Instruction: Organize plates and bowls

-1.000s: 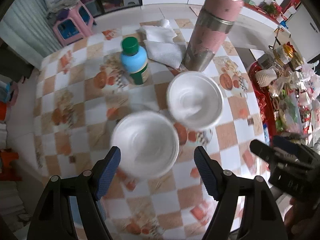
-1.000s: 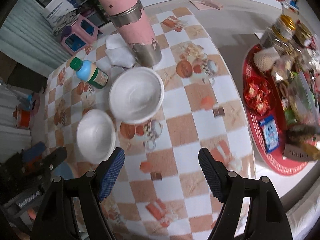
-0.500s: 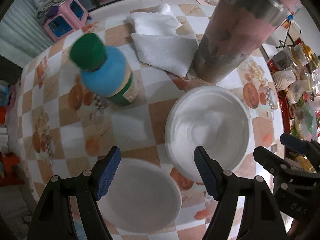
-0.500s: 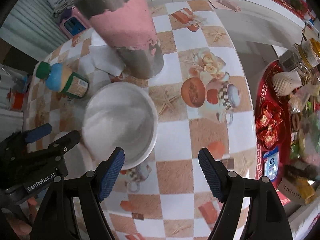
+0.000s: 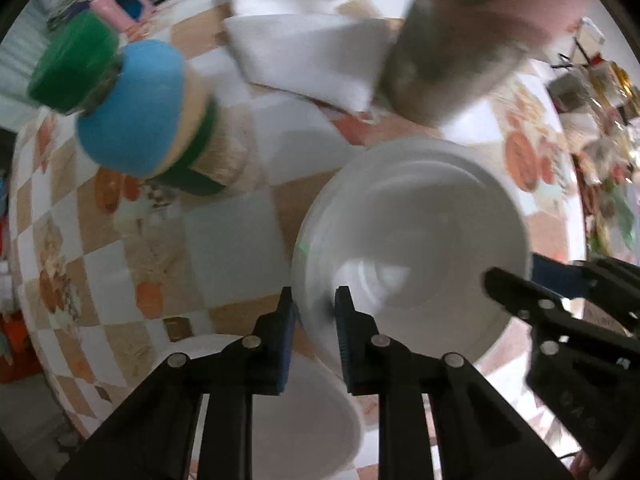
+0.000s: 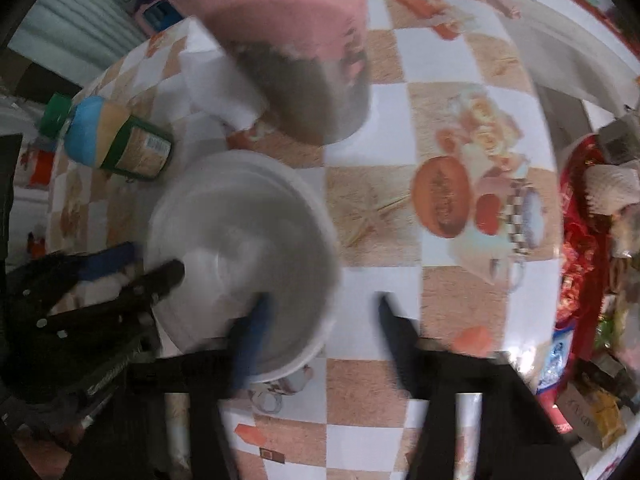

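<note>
**Both tongs closing on the large bowl's rim**

My left gripper (image 5: 313, 312) points straight down, and its jaws have just been closing: they now stand nearly together astride the near-left rim of the large white bowl (image 5: 408, 248), pads pressed on the wall. My right gripper (image 6: 320, 312) has just been closing too, but it is blurred; one finger is inside the bowl at its right rim, the other outside over the tabletop (image 6: 440, 92), with a clear gap, so it grips nothing yet.

The bowl sits toward the middle of the tabletop, just in front of the pink flask (image 5: 460, 52) and beside the green-capped bottle (image 5: 132, 108). The small white bowl (image 5: 304, 412) lies under my left gripper, nearer the table's edge.

I judge this the grasping step. Next, the right jaws must finish closing, then a level lift should carry the bowl clear of the flask.
</note>
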`<state>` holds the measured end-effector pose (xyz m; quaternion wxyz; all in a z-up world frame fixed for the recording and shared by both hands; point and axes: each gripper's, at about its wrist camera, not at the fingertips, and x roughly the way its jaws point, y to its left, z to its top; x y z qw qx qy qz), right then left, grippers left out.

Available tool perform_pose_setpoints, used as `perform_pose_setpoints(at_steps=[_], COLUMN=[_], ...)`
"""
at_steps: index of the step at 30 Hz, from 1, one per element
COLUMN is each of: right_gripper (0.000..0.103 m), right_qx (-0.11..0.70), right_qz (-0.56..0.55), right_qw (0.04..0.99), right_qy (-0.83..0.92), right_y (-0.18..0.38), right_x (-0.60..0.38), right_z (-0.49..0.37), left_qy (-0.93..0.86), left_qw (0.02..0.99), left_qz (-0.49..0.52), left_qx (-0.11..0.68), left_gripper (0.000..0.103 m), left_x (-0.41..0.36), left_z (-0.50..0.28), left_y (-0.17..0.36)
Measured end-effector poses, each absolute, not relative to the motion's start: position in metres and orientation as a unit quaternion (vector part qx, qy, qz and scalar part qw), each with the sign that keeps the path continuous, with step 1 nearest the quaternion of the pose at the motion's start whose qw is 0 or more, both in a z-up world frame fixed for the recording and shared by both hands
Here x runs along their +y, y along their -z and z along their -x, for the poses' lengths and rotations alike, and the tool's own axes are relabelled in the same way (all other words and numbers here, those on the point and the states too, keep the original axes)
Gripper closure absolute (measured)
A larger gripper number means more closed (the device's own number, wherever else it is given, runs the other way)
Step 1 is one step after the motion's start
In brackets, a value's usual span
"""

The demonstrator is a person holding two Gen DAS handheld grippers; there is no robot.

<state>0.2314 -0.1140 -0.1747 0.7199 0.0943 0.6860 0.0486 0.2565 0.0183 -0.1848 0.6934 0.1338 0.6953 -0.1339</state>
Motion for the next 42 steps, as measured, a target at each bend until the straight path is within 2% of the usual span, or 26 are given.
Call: perform_pose_setpoints(at_steps=[2,3,6,18,28,42], right_gripper=[0.079,0.08,0.08,0.08,0.08,0.08], right_qx=[0.683,0.681,0.673,0.643,0.654,0.644], right_qz=[-0.105,-0.102,-0.125,-0.147,-0.124,-0.062], right_qw=[0.72,0.723,0.727,0.752,0.745,0.76], right_qy=[-0.063,-0.061,-0.057,-0.018,-0.035,-0.064], right_y=[0.174,0.172,0.165,0.099,0.08,0.054], right_x=[-0.112,-0.111,-0.116,-0.127,-0.063,0.013], right_z=[-0.229,-0.227,-0.22,-0.16,-0.088,-0.046], left_qy=[0.136,0.136,0.147,0.173,0.137,0.115], left_qw=[0.698,0.699,0.707,0.727,0.719,0.748], left_qz=[-0.144,-0.139,-0.119,-0.121,-0.1,-0.077], left_qx=[0.689,0.688,0.682,0.654,0.673,0.649], left_gripper=[0.082,0.083,0.085,0.085,0.084,0.084], left_x=[0.016,0.017,0.02,0.023,0.086,0.149], left_z=[-0.253,-0.251,-0.247,-0.194,-0.113,-0.079], left_y=[0.18,0.177,0.16,0.102,0.088,0.057])
